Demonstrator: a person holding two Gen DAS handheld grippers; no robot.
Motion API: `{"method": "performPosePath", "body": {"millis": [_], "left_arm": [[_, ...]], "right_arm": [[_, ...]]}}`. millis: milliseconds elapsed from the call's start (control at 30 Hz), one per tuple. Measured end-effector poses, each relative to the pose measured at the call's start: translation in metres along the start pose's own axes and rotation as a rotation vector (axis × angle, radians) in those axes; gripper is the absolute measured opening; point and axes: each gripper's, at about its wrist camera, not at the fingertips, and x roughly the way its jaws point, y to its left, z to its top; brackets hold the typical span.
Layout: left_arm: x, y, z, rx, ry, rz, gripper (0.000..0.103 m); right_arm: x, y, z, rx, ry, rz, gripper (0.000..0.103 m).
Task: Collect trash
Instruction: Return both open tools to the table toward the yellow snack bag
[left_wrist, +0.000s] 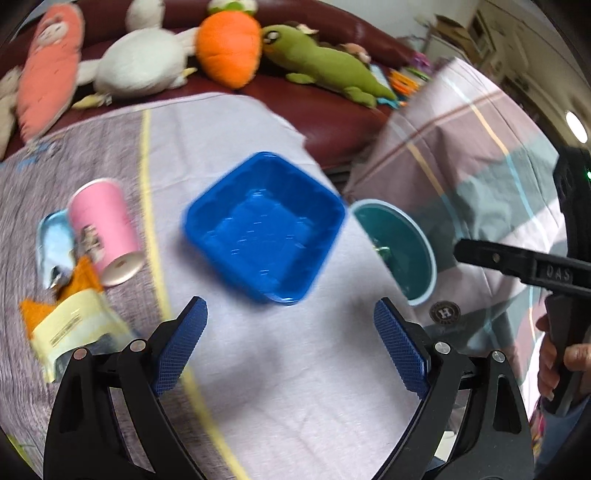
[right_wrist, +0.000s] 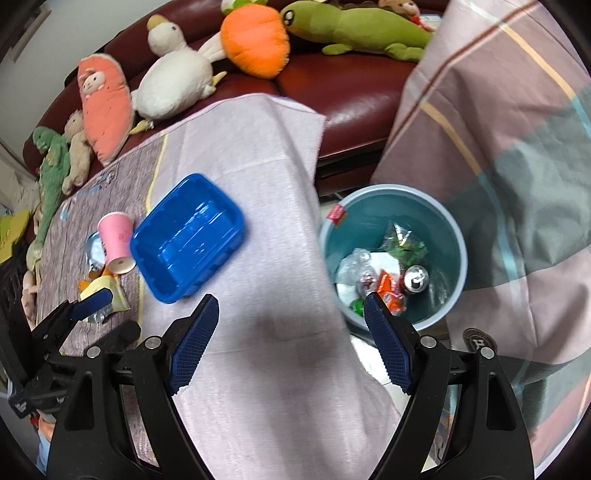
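Observation:
My left gripper hangs open and holds nothing above the pale tablecloth, just short of the blue plastic tray. Left of the tray lie a tipped pink paper cup, a yellow packet, an orange wrapper and a foil pouch. My right gripper is open too, nothing in it, over the table's right edge beside the teal bin. The bin holds a drink can, a green wrapper and other litter. The blue tray and pink cup lie to the right gripper's left.
A dark red sofa behind the table carries several plush toys, among them an orange carrot and a white duck. A striped cloth hangs at the right, close to the bin. A hand grips the right tool.

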Motion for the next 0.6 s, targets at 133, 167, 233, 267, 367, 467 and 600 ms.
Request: {"method": "performPosePath", "body": {"millis": [133, 167, 233, 267, 367, 467, 600], "left_arm": [[-0.009, 0.033, -0.006, -0.043, -0.011, 0.028, 0.092], [-0.013, 0.043, -0.008, -0.059, -0.016, 0.038, 0.092], [-0.018, 0.061, -0.009, -0.088, -0.023, 0.054, 0.092], [-0.021, 0.071, -0.01, -0.105, -0.026, 0.064, 0.092], [-0.031, 0.104, -0.016, -0.152, -0.039, 0.1, 0.092], [-0.041, 0.138, -0.022, -0.203, -0.049, 0.141, 0.092], [-0.047, 0.177, -0.03, -0.28, -0.057, 0.183, 0.092]], "right_arm": [[0.007, 0.03, 0.0, -0.049, 0.021, 0.005, 0.077], [0.007, 0.03, 0.0, -0.049, 0.021, 0.005, 0.077], [0.011, 0.044, 0.001, -0.073, 0.03, 0.007, 0.077], [0.013, 0.05, 0.002, -0.083, 0.033, 0.009, 0.077], [0.019, 0.069, 0.004, -0.108, 0.043, 0.018, 0.077], [0.026, 0.086, 0.004, -0.133, 0.06, 0.028, 0.077], [0.035, 0.108, 0.004, -0.17, 0.08, 0.034, 0.077]]}}
